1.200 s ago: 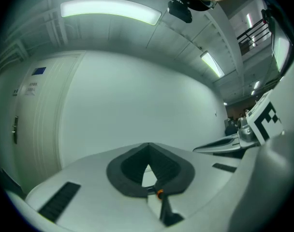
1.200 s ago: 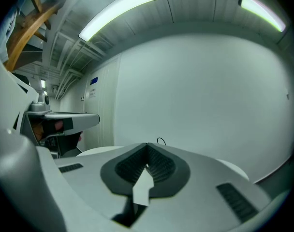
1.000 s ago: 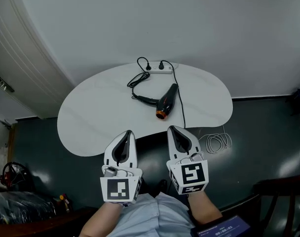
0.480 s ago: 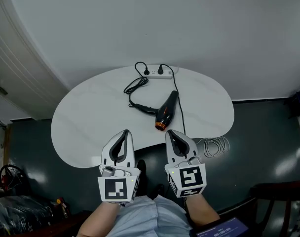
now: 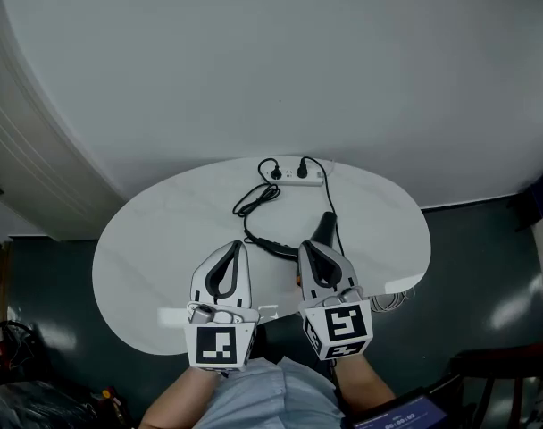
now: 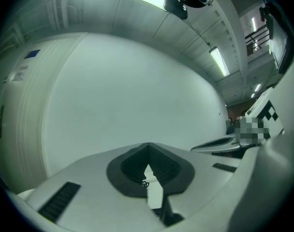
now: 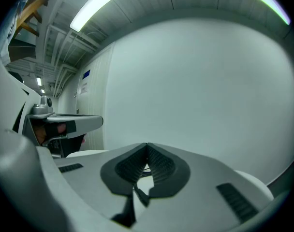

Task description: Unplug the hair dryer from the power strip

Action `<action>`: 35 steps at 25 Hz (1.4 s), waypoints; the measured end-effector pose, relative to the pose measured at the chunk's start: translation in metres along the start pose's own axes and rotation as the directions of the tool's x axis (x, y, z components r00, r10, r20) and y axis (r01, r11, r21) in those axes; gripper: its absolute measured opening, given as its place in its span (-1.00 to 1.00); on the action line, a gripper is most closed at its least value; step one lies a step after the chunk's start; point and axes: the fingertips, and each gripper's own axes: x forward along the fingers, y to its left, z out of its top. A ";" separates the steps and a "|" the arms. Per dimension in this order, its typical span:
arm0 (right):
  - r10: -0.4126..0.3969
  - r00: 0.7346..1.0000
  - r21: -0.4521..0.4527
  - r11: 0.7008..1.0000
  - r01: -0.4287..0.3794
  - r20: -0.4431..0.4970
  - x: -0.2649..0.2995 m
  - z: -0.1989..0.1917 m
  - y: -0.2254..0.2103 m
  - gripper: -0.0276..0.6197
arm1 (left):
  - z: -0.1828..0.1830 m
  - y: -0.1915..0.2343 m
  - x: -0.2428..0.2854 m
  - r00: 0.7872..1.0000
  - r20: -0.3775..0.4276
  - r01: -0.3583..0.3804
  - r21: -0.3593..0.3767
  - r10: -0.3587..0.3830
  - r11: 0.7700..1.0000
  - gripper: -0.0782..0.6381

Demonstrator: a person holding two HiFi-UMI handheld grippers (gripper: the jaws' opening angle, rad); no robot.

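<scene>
A black hair dryer (image 5: 326, 226) lies on the white table (image 5: 155, 248), its orange nozzle end hidden behind my right gripper (image 5: 309, 247). Its black cord loops (image 5: 257, 199) back to a white power strip (image 5: 295, 175) at the table's far edge, where two black plugs sit. My left gripper (image 5: 233, 247) hovers over the table's near part, left of the dryer handle. Both grippers are shut and hold nothing. In the left gripper view the left gripper (image 6: 147, 147) points at the wall, and in the right gripper view the right gripper (image 7: 147, 147) does too.
A white wall (image 5: 280, 61) rises just behind the table. Dark floor (image 5: 486, 266) surrounds it. A coiled white cable (image 5: 394, 299) lies on the floor at the table's right front. A dark chair (image 5: 508, 365) stands at the lower right.
Both grippers have moved forward together, from short of the table's near edge to above it. The right one now covers the dryer's nozzle. Both stayed shut.
</scene>
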 end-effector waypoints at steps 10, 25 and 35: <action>-0.064 0.998 -0.016 0.998 0.064 -0.012 0.041 0.015 -0.010 -0.91 | -0.007 0.026 0.041 0.998 -0.001 0.060 -0.044 -0.060 0.997 -0.79; -0.027 0.998 0.032 0.999 0.029 -0.056 0.083 -0.001 -0.058 -0.91 | -0.034 0.010 0.106 0.995 -0.087 0.049 -0.046 -0.053 0.998 -0.79; 0.029 0.996 0.052 0.998 -0.024 -0.080 0.117 -0.004 -0.077 -0.91 | -0.041 0.017 0.143 0.992 -0.128 0.004 -0.057 -0.011 0.998 -0.79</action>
